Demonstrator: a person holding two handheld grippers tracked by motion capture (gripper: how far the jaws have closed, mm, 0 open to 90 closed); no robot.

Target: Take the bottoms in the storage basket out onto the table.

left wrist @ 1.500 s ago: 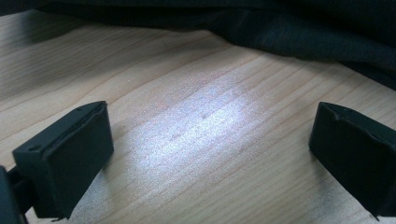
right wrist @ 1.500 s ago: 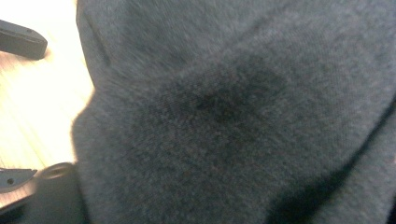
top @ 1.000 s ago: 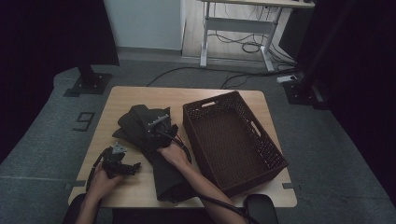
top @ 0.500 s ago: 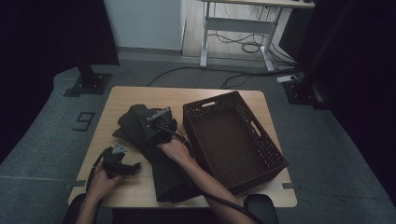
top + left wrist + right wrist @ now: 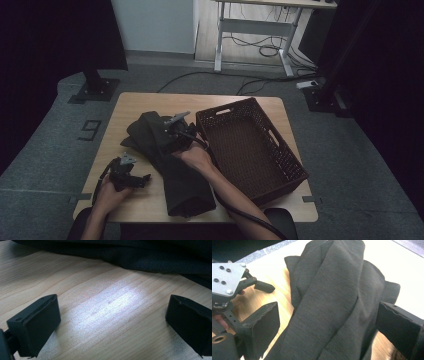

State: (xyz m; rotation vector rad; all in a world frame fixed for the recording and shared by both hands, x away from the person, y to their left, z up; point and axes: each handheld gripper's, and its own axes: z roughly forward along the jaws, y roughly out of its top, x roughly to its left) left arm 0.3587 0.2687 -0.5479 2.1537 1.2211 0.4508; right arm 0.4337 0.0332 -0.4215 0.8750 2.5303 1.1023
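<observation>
Hovering with its 2 jaws spread over the dark cloth [image 5: 329, 302], the right tool [image 5: 172, 131] grips nothing, while the left tool [image 5: 110, 322] rests wide open on the surface [image 5: 105, 307].

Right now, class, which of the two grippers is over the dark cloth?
The right gripper, jaws open above the dark cloth. The left gripper sits beside the cloth on bare table wood.
</observation>
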